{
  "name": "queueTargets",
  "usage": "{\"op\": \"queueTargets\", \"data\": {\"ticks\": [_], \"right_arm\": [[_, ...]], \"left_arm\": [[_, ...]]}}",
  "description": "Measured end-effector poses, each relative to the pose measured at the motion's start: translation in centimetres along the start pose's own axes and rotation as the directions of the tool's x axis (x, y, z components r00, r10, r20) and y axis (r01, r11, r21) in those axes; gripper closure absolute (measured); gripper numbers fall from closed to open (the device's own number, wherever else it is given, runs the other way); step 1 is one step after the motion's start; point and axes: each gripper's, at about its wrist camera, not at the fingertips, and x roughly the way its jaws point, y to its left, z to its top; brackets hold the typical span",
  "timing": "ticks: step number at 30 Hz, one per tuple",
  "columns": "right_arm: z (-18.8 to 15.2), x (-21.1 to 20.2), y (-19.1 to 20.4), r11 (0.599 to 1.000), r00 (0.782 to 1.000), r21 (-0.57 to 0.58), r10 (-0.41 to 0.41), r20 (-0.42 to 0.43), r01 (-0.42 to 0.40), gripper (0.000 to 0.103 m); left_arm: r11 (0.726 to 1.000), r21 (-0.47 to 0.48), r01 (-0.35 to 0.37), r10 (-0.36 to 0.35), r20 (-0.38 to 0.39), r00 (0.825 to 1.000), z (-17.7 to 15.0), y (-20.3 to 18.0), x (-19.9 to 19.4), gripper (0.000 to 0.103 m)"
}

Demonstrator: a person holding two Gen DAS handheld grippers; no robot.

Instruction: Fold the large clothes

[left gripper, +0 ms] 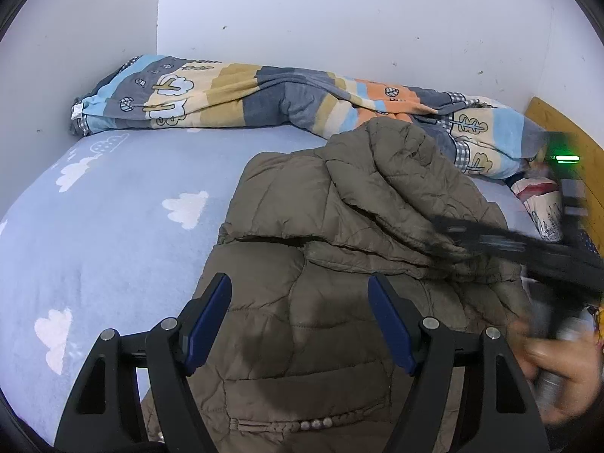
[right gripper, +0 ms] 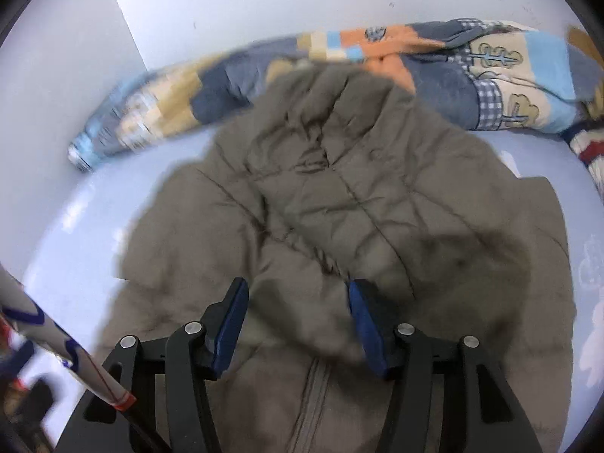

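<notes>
An olive-brown quilted jacket (left gripper: 339, 226) lies on the bed's light blue cloud-print sheet (left gripper: 113, 226), with one part folded over its upper body. My left gripper (left gripper: 300, 279) hovers open above the jacket's lower half, and nothing sits between its blue pads. In the right wrist view the same jacket (right gripper: 339, 207) fills the middle, zipper towards me. My right gripper (right gripper: 298, 285) stands open just over a puffy fold near the zipper, and the pads do not press on it. In the left wrist view the right gripper (left gripper: 490, 241) shows as a dark blur over the jacket's right edge, with a hand (left gripper: 562, 370) behind it.
A rolled striped quilt (left gripper: 264, 94) with tree prints lies along the white back wall. A wooden headboard (left gripper: 581, 139) and a printed pillow (left gripper: 543, 207) are at the right. A white pole with blue and red marks (right gripper: 56, 351) crosses the lower left of the right wrist view.
</notes>
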Motion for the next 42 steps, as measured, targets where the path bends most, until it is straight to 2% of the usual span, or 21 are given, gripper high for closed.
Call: {"op": "queueTargets", "data": {"ticks": [1,4,6,8,11,13,15,16,17,18,20,23,24,25,26,29,31,33,35,38,42], "right_arm": [[-0.4,-2.2,-0.3,0.999,0.999,0.014,0.032,0.025,-0.032,0.043],[-2.2,-7.8,-1.5,0.998,0.996,0.055,0.022,0.084,-0.026,0.038],[-4.1,-10.4,-3.0,0.993,0.995,0.107,0.037,0.095,-0.047,0.037],[-6.8,-12.4,-4.6,0.988,0.996,0.153,0.022,0.082,-0.034,0.037],[-9.1,-13.3,-6.4,0.981,0.996,0.193,-0.021,0.087,0.004,0.037],[-8.8,-12.8,-7.9,0.975,0.996,0.221,-0.025,0.089,0.005,0.037],[-8.0,-13.0,-9.6,0.97,0.988,0.243,-0.057,0.141,0.021,0.038],[-7.7,-12.9,-10.3,0.968,0.988,0.249,-0.069,0.139,0.033,0.04],[-7.4,-12.7,-10.7,0.966,0.989,0.257,-0.068,0.135,0.031,0.049],[-7.1,-12.6,-11.1,0.962,0.989,0.271,-0.065,0.133,0.026,0.049],[-6.9,-12.8,-11.4,0.96,0.99,0.279,-0.062,0.127,0.024,0.049],[-6.7,-13.5,-11.4,0.958,0.989,0.285,-0.058,0.134,0.017,0.049],[-6.7,-13.7,-11.6,0.956,0.989,0.294,-0.05,0.137,0.007,0.049],[-6.6,-13.8,-11.8,0.953,0.99,0.302,-0.037,0.136,-0.006,0.049],[-6.7,-13.8,-11.7,0.952,0.991,0.305,-0.032,0.133,-0.011,0.049],[-6.9,-13.7,-12.1,0.944,0.993,0.33,-0.017,0.118,-0.023,0.049],[-7.0,-13.6,-12.6,0.935,0.993,0.353,0.004,0.115,-0.044,0.049],[-7.0,-14.0,-13.0,0.925,0.992,0.377,0.008,0.124,-0.055,0.049],[-7.0,-14.5,-13.2,0.921,0.991,0.384,0.007,0.136,-0.059,0.049],[-7.3,-14.9,-13.1,0.919,0.991,0.39,0.009,0.134,-0.061,0.048],[-7.9,-14.7,-12.6,0.924,0.994,0.377,0.029,0.104,-0.067,0.047]], "left_arm": [[1.0,0.007,-0.005,0.005,0.002,1.0,-0.1,-0.1,0.0,0.029],[0.999,0.031,-0.015,0.014,0.022,1.0,-0.3,-0.7,-0.1,0.029],[0.998,0.055,-0.014,0.012,0.03,0.999,-0.4,-1.3,-0.3,0.029],[0.997,0.073,-0.011,0.008,0.041,0.999,-0.4,-1.8,-0.4,0.029],[0.998,0.063,-0.028,0.027,0.022,0.999,0.1,-3.0,0.5,0.029],[0.998,0.056,-0.024,0.024,0.01,1.0,1.3,-4.3,1.6,0.029],[0.997,0.071,-0.032,0.032,0.007,0.999,3.1,-6.0,3.1,0.029],[0.997,0.075,-0.03,0.03,0.003,1.0,3.9,-6.7,3.9,0.029],[0.996,0.084,-0.037,0.037,0.002,0.999,4.9,-7.6,5.1,0.029],[0.995,0.093,-0.041,0.042,-0.003,0.999,5.6,-8.3,6.1,0.029],[0.994,0.101,-0.045,0.05,-0.044,0.998,6.8,-9.3,8.9,0.029],[0.993,0.072,-0.09,0.1,-0.139,0.985,6.8,-9.5,13.8,0.029],[0.991,0.075,-0.107,0.121,-0.227,0.966,5.9,-9.2,16.2,0.029],[0.99,0.087,-0.113,0.133,-0.265,0.955,5.2,-9.0,17.5,0.028],[0.989,0.097,-0.115,0.137,-0.261,0.956,4.9,-9.0,17.7,0.028],[0.988,0.103,-0.114,0.137,-0.257,0.957,5.7,-9.4,16.4,0.028],[0.997,0.038,-0.061,0.067,-0.197,0.978,6.3,-9.3,12.8,0.028],[1.0,0.01,-0.001,0.002,-0.166,0.986,6.4,-9.6,9.9,0.028],[0.998,0.028,0.057,-0.053,-0.126,0.991,5.4,-10.2,5.7,0.028],[0.995,0.077,0.068,-0.06,-0.107,0.992,3.4,-10.0,1.7,0.028],[0.996,0.078,0.053,-0.044,-0.114,0.993,-0.5,-7.5,-2.4,0.028]]}}
